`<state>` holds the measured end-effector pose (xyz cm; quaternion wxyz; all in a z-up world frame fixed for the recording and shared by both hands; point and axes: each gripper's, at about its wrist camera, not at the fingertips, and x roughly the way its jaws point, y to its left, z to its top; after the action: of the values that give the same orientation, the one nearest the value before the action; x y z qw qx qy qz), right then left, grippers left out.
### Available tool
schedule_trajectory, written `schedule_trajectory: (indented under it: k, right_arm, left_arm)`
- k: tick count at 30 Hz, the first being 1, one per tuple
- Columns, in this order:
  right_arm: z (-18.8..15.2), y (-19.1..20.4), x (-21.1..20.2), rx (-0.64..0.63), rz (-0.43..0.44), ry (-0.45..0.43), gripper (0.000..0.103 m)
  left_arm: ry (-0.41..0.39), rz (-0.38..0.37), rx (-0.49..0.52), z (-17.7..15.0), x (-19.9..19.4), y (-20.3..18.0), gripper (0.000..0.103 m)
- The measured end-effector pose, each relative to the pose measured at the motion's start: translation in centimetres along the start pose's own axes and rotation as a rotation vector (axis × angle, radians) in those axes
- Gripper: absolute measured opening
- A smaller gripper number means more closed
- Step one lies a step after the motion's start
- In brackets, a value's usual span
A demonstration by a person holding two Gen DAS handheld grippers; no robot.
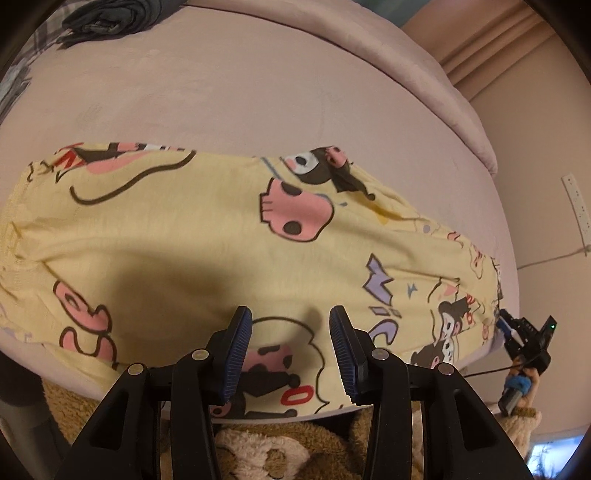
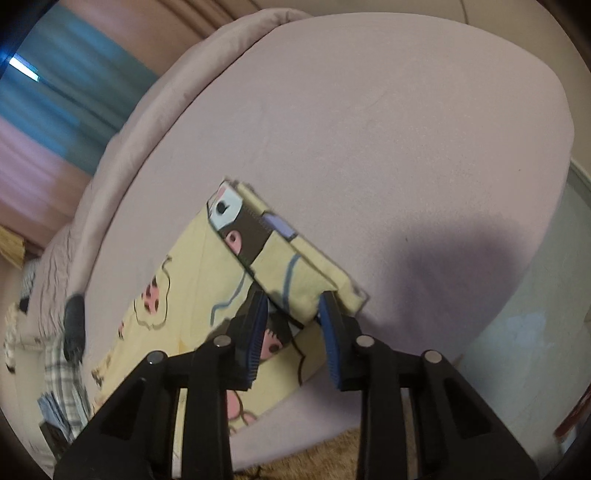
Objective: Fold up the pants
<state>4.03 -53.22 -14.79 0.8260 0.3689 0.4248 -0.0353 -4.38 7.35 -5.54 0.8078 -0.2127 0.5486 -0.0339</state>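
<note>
Yellow pants (image 1: 207, 229) with pink and black cartoon prints lie flat across the pale pink bed (image 1: 258, 92), one long folded strip running left to right. My left gripper (image 1: 291, 317) is open and hovers over the near edge of the pants, holding nothing. In the right wrist view the leg end of the pants (image 2: 280, 258) is lifted and turned back over the rest. My right gripper (image 2: 291, 301) has its blue pads on either side of that raised leg end, with a visible gap; whether it pinches the cloth is unclear. The right gripper also shows in the left wrist view (image 1: 517, 332) at the pants' right end.
A dark folded garment (image 1: 110, 18) and plaid cloth lie at the bed's far left corner. A brown fuzzy rug (image 1: 258, 446) lies below the bed's near edge. Curtains (image 1: 491, 40) hang at the right, and a wall (image 1: 554, 166) with a power strip.
</note>
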Motion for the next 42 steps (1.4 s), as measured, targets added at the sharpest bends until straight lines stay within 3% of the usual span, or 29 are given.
schedule_trajectory:
  k: [1,4,8,11,14,18,22,25,26,29,32,36,39,42]
  right_arm:
    - [0.0,0.1,-0.3,0.001,-0.001,-0.024,0.010]
    - [-0.1,1.0,-2.6,0.015,0.046,-0.118,0.008]
    - [-0.3,2.8,-5.8,-0.002,0.033,-0.206,0.007]
    - [0.0,3.6,-5.9,-0.028,0.010,-0.212,0.008]
    - [0.1,3.2,-3.3,-0.042,-0.116,-0.154,0.008]
    - [0.2,2.5,-2.2,0.007,-0.106,-0.138,0.008]
    - [1.2,3.8,-4.1,-0.006,-0.052,-0.198,0.007]
    - [1.9,5.5,-6.3,-0.073,-0.156,-0.295,0.005]
    - [2.0,5.4,-6.9,-0.082,-0.148,-0.303,0.005]
    - [2.1,5.1,-7.6,-0.074,-0.068,-0.258,0.006]
    - [0.6,4.9,-7.0,-0.076,-0.086,-0.196,0.010]
    - [-2.1,2.7,-4.8,0.000,-0.061,-0.072,0.042]
    - [-4.3,2.3,-3.6,0.028,-0.024,0.011,0.043]
    - [-7.5,3.0,-3.2,0.020,0.083,0.100,0.042]
  left_arm:
    - [0.002,0.005,-0.005,-0.1,0.0,0.2,0.042]
    - [0.001,0.014,-0.021,-0.3,-0.5,0.7,0.042]
    - [0.002,0.033,-0.059,-0.6,-1.2,2.1,0.042]
    - [0.002,0.044,-0.116,-1.3,-1.8,4.1,0.042]
    - [0.015,0.053,-0.186,-2.1,-2.0,6.1,0.042]
    - [0.055,-0.019,-0.262,-3.8,-1.6,6.7,0.042]
    - [0.073,-0.105,-0.185,-4.1,-0.2,2.8,0.042]
    - [0.078,-0.194,-0.129,-3.8,1.3,-0.3,0.042]
    - [0.096,-0.239,-0.096,-3.6,2.1,-1.8,0.042]
    - [0.161,-0.288,-0.035,-3.3,4.4,-5.1,0.042]
    - [0.204,-0.281,0.030,-3.3,6.3,-7.9,0.042]
    - [0.242,-0.277,0.078,-3.6,8.1,-10.2,0.042]
    - [0.234,-0.286,0.074,-3.8,8.2,-10.6,0.042]
    - [0.232,-0.289,0.062,-3.9,8.2,-10.4,0.042]
